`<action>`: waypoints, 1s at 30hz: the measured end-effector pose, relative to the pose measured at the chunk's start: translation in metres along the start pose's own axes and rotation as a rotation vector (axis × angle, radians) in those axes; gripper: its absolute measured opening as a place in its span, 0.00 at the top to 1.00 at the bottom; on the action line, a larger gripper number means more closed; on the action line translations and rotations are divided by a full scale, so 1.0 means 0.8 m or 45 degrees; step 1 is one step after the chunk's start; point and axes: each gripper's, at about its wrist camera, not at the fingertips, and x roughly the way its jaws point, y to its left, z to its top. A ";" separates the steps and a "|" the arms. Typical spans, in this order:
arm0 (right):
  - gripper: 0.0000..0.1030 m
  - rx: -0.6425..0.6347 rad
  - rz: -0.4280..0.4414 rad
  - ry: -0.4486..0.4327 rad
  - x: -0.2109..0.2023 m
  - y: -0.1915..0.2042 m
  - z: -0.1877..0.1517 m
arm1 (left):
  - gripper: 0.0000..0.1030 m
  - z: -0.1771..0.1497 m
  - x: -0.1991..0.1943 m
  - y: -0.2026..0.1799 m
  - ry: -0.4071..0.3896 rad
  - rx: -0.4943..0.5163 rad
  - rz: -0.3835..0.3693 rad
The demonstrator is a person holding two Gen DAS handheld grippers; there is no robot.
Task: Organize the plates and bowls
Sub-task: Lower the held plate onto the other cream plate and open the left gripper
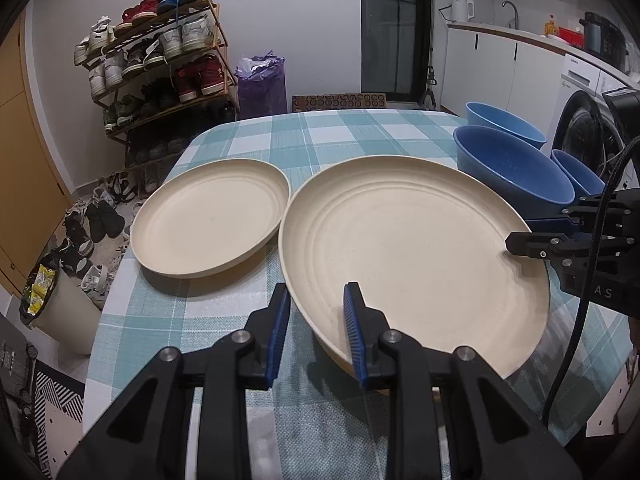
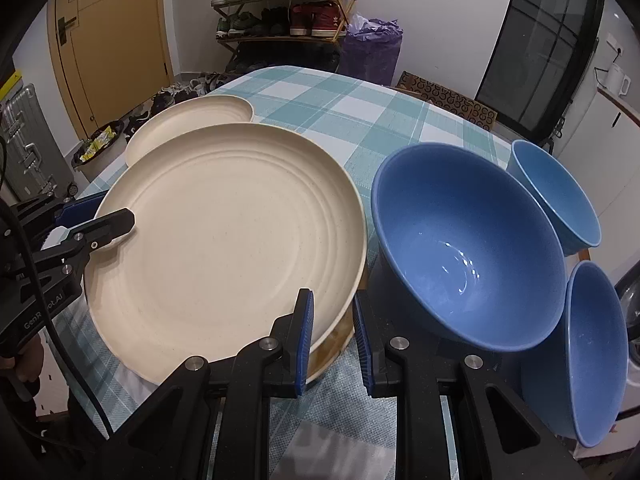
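Straddling opposite rims of the big cream plate (image 2: 224, 240) with my left tongs (image 1: 316, 334) and right tongs (image 2: 332, 338), both spread and not clamped, I read "GenR" on one, over the teal checked tablecloth (image 1: 340, 132), shoe rack (image 1: 160, 64) beyond

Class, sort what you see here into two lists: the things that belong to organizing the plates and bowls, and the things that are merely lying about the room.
Belongs to the job:
large cream plate
small cream plate
large blue bowl
two smaller blue bowls
left gripper
right gripper

Just lying about:
shoe rack
purple bag
kettle
suitcase
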 end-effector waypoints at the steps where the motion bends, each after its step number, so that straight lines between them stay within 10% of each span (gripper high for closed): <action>1: 0.80 -0.001 -0.004 0.003 0.002 0.000 -0.001 | 0.76 -0.001 0.001 -0.001 0.003 0.002 0.001; 30: 0.80 -0.025 -0.070 0.038 0.029 0.010 -0.012 | 0.76 -0.013 0.032 -0.017 0.070 0.060 0.028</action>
